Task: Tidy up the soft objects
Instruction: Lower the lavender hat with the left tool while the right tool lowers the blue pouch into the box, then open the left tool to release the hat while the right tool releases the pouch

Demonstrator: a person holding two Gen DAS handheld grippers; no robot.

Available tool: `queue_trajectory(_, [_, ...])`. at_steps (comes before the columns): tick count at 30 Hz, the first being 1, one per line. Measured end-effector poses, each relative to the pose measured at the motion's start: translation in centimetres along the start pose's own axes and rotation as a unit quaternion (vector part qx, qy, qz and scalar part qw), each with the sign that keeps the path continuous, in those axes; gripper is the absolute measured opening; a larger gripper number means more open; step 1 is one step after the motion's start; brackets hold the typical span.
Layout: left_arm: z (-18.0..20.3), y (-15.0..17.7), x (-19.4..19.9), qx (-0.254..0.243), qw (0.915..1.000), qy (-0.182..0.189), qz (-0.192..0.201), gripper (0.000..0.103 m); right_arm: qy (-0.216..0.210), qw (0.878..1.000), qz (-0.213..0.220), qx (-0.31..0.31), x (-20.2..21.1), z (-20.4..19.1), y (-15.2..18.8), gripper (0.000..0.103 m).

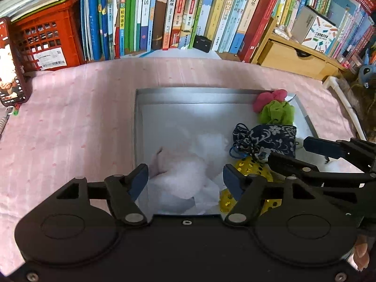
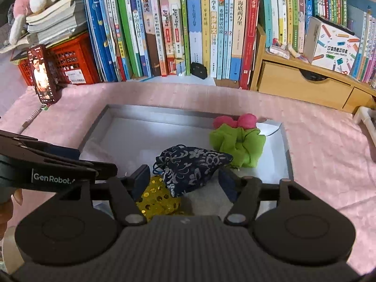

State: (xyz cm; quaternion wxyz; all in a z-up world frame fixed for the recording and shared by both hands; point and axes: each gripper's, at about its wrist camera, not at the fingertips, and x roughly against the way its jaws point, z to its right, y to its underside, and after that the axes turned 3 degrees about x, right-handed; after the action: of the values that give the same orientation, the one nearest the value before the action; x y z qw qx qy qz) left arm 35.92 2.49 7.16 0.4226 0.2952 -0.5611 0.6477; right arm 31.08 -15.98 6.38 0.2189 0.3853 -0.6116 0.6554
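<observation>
A shallow grey box (image 1: 138,141) (image 2: 94,129) lies on a pink cloth. In it are a white fluffy wad (image 1: 183,176), a dark blue floral pouch (image 1: 270,138) (image 2: 190,166), a yellow sequinned pouch (image 1: 249,166) (image 2: 157,199), a green scrunchie (image 1: 277,112) (image 2: 237,145) and a pink scrunchie (image 1: 270,98) (image 2: 235,121). My left gripper (image 1: 185,182) (image 2: 96,161) hangs open over the white wad, its pads clear of it. My right gripper (image 2: 183,183) (image 1: 287,151) stands open around the floral pouch, which rests on the yellow pouch; its pads do not press on it.
The pink cloth (image 1: 70,141) covers the table around the box. A phone (image 2: 42,75) leans at the far left by a red crate (image 1: 51,37). Upright books (image 2: 188,35) line the back. A wooden drawer unit (image 2: 305,87) stands at the back right.
</observation>
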Motion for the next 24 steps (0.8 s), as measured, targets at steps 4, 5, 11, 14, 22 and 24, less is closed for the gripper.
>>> queue_trajectory(4, [0.2,0.6,1.2,-0.001,1.0,0.001,0.008,0.071,-0.002,1.0,0.01,0.005,1.2,-0.2,0.3,0.077])
queue_trajectory(5, [0.3,0.7,1.6,-0.001,1.0,0.002,0.01,0.071,-0.001,1.0,0.013,0.006,1.6,-0.3,0.4,0.077])
queue_trajectory(11, [0.8,1.7,4.1,-0.004,0.9995,0.002,0.03,0.074,0.001,0.999,0.035,0.011,3.9,-0.5,0.9,0.079])
queue_trajectory(14, [1.1,2.2,5.5,-0.007,0.999,0.0,0.043,0.074,-0.003,0.999,0.048,0.007,5.2,-0.6,1.2,0.08])
queue_trajectory(22, [2.2,4.4,9.0,-0.023,0.9963,-0.003,0.083,0.077,-0.003,0.996,0.086,0.021,8.6,-1.0,2.8,0.083])
queue_trajectory(24, [2.7,5.1,9.8,-0.027,0.9952,-0.004,0.093,0.077,0.002,0.995,0.1,0.029,9.6,-1.1,3.4,0.084])
